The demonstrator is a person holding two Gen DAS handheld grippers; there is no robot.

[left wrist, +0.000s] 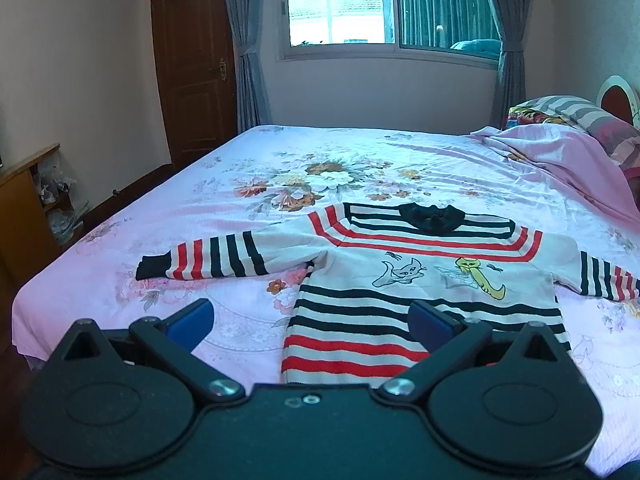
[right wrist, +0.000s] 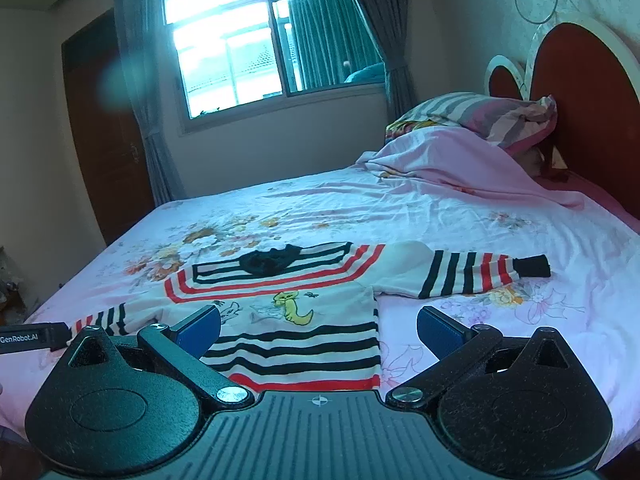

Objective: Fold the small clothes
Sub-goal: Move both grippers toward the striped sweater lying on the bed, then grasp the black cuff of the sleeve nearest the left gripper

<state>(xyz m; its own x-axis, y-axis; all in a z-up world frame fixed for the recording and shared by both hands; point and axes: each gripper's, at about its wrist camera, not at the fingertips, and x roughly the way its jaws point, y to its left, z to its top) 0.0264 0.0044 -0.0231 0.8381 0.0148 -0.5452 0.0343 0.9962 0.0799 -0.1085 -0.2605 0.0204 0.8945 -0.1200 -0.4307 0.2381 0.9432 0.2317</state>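
Observation:
A small striped sweater (left wrist: 400, 280), white with red and black bands, a black collar and cartoon animals on the chest, lies flat on the bed with both sleeves spread out. It also shows in the right wrist view (right wrist: 304, 304). My left gripper (left wrist: 310, 320) is open and empty, held just above the sweater's hem near its left corner. My right gripper (right wrist: 318, 328) is open and empty above the hem's right corner. The left sleeve (left wrist: 208, 260) and the right sleeve (right wrist: 480, 272) lie straight out to the sides.
The bed (left wrist: 240, 184) has a pink floral sheet. A bunched pink blanket (right wrist: 460, 160) and striped pillows (right wrist: 480, 116) lie at the headboard on the right. A wooden shelf (left wrist: 24, 208) stands left of the bed. The left gripper's body (right wrist: 32, 336) shows at the right view's left edge.

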